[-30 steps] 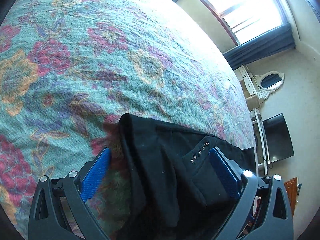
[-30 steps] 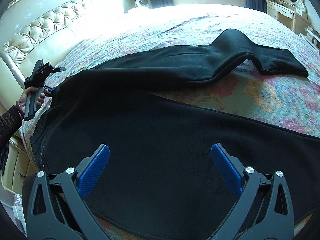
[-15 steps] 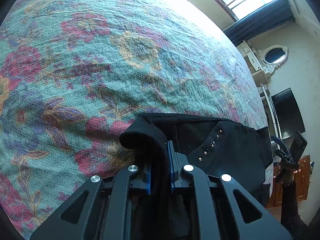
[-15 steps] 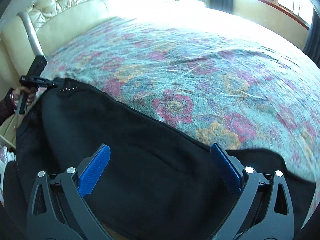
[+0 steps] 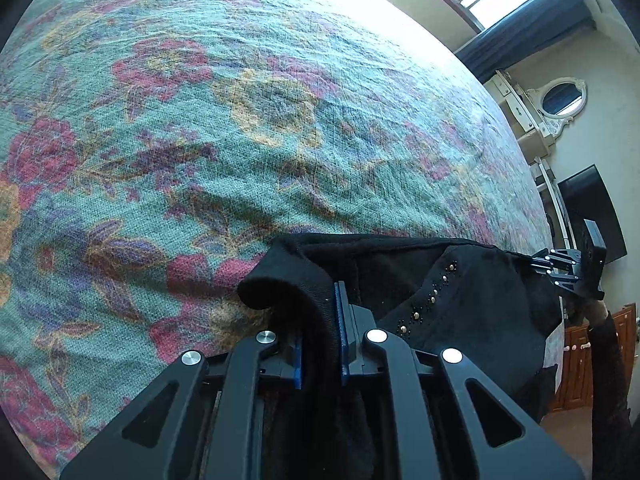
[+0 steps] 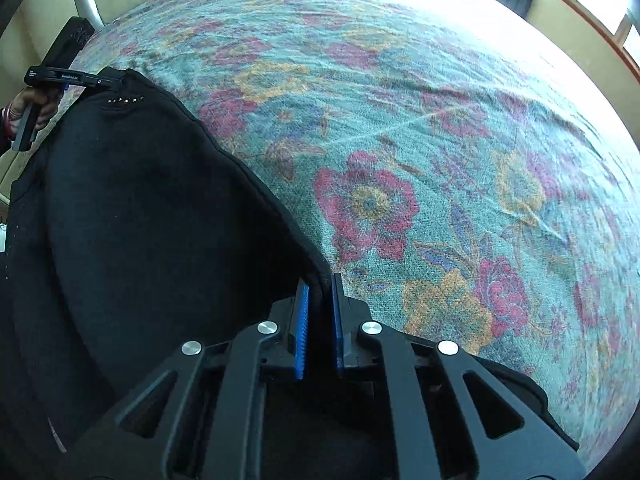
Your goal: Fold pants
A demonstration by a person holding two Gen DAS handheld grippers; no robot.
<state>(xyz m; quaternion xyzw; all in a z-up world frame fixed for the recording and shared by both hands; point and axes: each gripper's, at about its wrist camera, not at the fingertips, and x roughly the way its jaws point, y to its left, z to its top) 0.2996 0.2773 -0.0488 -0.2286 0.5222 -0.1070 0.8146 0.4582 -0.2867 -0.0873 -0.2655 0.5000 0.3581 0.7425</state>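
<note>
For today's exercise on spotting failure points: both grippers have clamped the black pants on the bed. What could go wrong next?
1. The left gripper pinches only a rolled edge of the pants; it may slip when lifted.
2. The right gripper also holds just an edge, so layers could separate.
3. Dragging may wrinkle the floral bedspread.

Black pants [image 6: 152, 208] (studded); teal floral bedspread [image 6: 440, 128]; blue-padded tongs [image 6: 319, 320].

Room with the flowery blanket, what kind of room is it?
Most likely a bedroom: a big bed under a floral bedspread, a padded headboard, and a dressing table with an oval mirror.
</note>
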